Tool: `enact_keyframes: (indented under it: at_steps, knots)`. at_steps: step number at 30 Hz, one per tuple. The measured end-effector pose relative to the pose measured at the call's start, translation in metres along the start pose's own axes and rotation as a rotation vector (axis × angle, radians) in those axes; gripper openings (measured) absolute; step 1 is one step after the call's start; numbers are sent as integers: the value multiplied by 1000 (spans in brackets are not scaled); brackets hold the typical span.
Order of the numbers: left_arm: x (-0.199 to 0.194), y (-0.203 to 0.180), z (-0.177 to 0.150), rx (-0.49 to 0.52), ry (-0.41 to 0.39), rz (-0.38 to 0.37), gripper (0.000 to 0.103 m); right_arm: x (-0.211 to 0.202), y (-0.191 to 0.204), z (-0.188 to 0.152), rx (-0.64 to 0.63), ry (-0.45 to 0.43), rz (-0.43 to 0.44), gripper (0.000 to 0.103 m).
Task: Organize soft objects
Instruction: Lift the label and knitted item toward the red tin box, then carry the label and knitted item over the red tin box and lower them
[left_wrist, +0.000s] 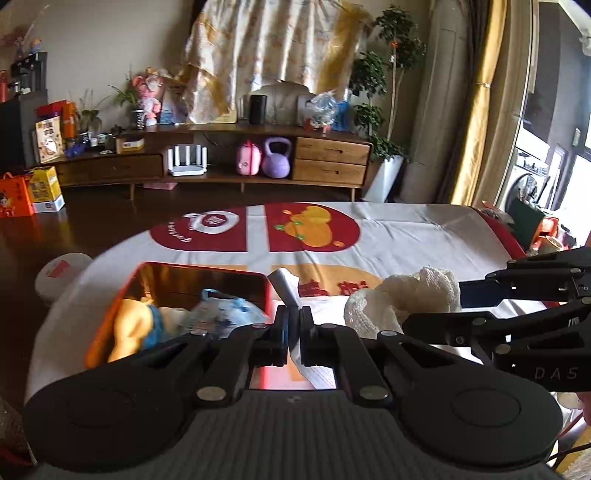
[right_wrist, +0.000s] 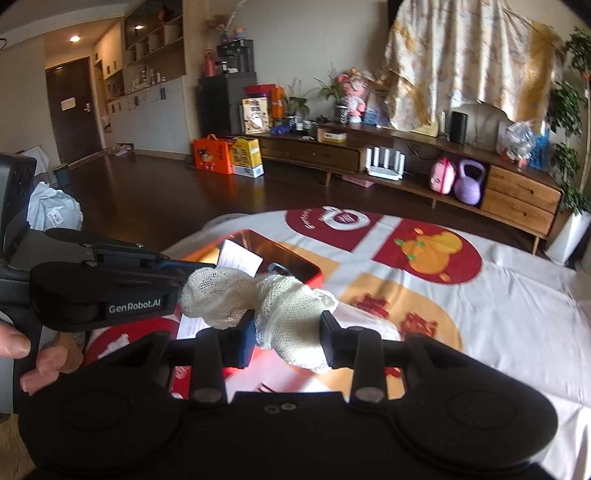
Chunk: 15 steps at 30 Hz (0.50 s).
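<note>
Both grippers are tilted downward above the table's near edge: the right gripper (right_wrist: 286, 338) is clamped on a cream knitted cloth (right_wrist: 284, 306), the left gripper (left_wrist: 293, 328) on its white label (left_wrist: 286, 288), beside a red tin (left_wrist: 177, 273).

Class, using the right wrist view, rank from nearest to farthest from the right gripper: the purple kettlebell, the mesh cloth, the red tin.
1. Mesh cloth, between the right gripper's jaws.
2. Red tin, just behind, on the table.
3. Purple kettlebell, far back, on the sideboard shelf.
</note>
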<state>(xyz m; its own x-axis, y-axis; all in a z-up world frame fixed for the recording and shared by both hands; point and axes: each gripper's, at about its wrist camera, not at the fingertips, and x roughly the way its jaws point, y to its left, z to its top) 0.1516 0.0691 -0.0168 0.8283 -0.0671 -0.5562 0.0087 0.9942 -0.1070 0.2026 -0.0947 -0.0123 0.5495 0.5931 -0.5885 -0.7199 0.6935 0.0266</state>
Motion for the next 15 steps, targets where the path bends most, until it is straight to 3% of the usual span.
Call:
enact_keyframes:
  at_steps: [15]
  knots:
    - [2,83,2,-45,35,115,6,69,33,44,-49,24,11,35]
